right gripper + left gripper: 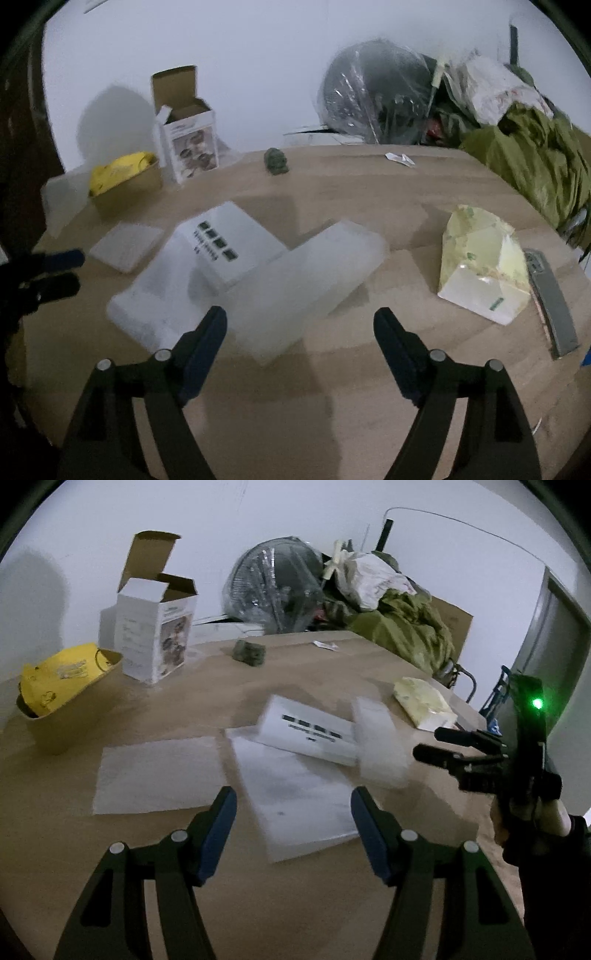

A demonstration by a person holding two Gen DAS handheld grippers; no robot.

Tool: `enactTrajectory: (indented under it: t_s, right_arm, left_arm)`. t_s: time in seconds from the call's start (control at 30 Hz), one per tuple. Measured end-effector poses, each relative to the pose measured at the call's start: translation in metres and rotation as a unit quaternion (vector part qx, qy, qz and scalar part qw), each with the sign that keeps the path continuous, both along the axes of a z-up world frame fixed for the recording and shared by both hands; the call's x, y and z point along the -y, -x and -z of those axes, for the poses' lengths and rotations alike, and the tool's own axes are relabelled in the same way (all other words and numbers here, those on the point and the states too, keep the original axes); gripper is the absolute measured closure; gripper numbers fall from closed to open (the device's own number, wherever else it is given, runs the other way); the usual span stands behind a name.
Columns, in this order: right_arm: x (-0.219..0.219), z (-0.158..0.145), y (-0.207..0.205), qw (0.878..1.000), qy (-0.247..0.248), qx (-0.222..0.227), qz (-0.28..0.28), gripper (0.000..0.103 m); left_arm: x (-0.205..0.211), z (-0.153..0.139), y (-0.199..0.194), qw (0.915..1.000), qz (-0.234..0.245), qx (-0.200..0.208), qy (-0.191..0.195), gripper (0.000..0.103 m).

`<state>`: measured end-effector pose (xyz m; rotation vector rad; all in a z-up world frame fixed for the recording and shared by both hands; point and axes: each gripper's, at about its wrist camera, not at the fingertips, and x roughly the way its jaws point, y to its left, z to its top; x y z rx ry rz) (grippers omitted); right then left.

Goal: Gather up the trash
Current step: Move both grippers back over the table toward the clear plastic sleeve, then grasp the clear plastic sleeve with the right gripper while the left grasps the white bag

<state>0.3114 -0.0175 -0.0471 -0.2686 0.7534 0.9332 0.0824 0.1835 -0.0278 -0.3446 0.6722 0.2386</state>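
Note:
Trash lies on a wooden table (295, 664). A white box with black squares (314, 734) (229, 251) rests on a clear plastic sheet (295, 797) (155, 295). A translucent plastic piece (306, 280) (380, 746) leans against the box. A flat white sheet (159, 775) (125, 247) lies to the left. A pale yellow wrapper (480, 269) (421, 701) sits on the right. My left gripper (293, 808) is open above the clear sheet. My right gripper (299, 332) is open just before the translucent piece; it also shows in the left wrist view (428, 746).
A brown paper bowl with yellow packaging (62, 694) (125, 177) and an open white carton (155, 635) (188, 140) stand at the back left. A dark green lump (249, 651) and a small wrapper (399, 158) lie further back. Bags and green cloth (535, 158) pile at the right.

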Motion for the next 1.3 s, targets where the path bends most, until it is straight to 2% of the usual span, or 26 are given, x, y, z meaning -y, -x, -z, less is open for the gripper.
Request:
enactTrajectory:
  t_s: [0.3, 0.53, 0.73, 0.87, 0.9, 0.93, 1.0, 1.03, 1.2, 1.3]
  right_arm:
    - [-0.025, 0.017, -0.038, 0.996, -0.018, -0.070, 0.056, 0.023]
    - [-0.048, 0.030, -0.037, 0.996, 0.005, -0.069, 0.060, 0.023]
    - [-0.057, 0.037, -0.031, 0.997, 0.031, -0.047, 0.060, 0.025]
    - [-0.058, 0.038, -0.024, 0.997, 0.039, -0.029, 0.052, 0.043]
    - [-0.057, 0.038, -0.023, 0.998, 0.039, -0.025, 0.050, 0.051]
    - [-0.056, 0.037, -0.023, 0.998, 0.038, -0.023, 0.047, 0.052]
    - [-0.052, 0.036, -0.023, 0.998, 0.029, -0.023, 0.041, 0.064]
    - [-0.049, 0.036, -0.024, 0.999, 0.024, -0.026, 0.037, 0.066]
    - [-0.032, 0.030, -0.028, 0.999, -0.004, -0.041, 0.029, 0.083]
    - [-0.012, 0.024, -0.029, 0.998, -0.025, -0.048, 0.032, 0.088]
  left_arm:
    - [-0.026, 0.001, 0.007, 0.9996, -0.029, -0.001, 0.004, 0.039]
    - [-0.033, 0.003, 0.010, 0.9994, -0.033, -0.009, 0.001, 0.039]
    - [-0.024, 0.004, 0.006, 0.9996, -0.006, -0.023, -0.014, 0.038]
    - [-0.013, 0.009, -0.001, 0.9988, 0.023, -0.036, -0.024, 0.038]
    - [-0.010, 0.010, -0.003, 0.9984, 0.029, -0.040, -0.026, 0.038]
    - [-0.006, 0.012, -0.007, 0.9978, 0.039, -0.046, -0.028, 0.038]
    - [0.001, 0.017, -0.015, 0.9954, 0.065, -0.062, -0.032, 0.038]
    - [0.006, 0.019, -0.018, 0.9938, 0.078, -0.069, -0.036, 0.038]
    - [0.035, 0.027, -0.037, 0.9803, 0.155, -0.100, -0.069, 0.038]
    - [0.054, 0.028, -0.048, 0.9687, 0.195, -0.113, -0.104, 0.038]
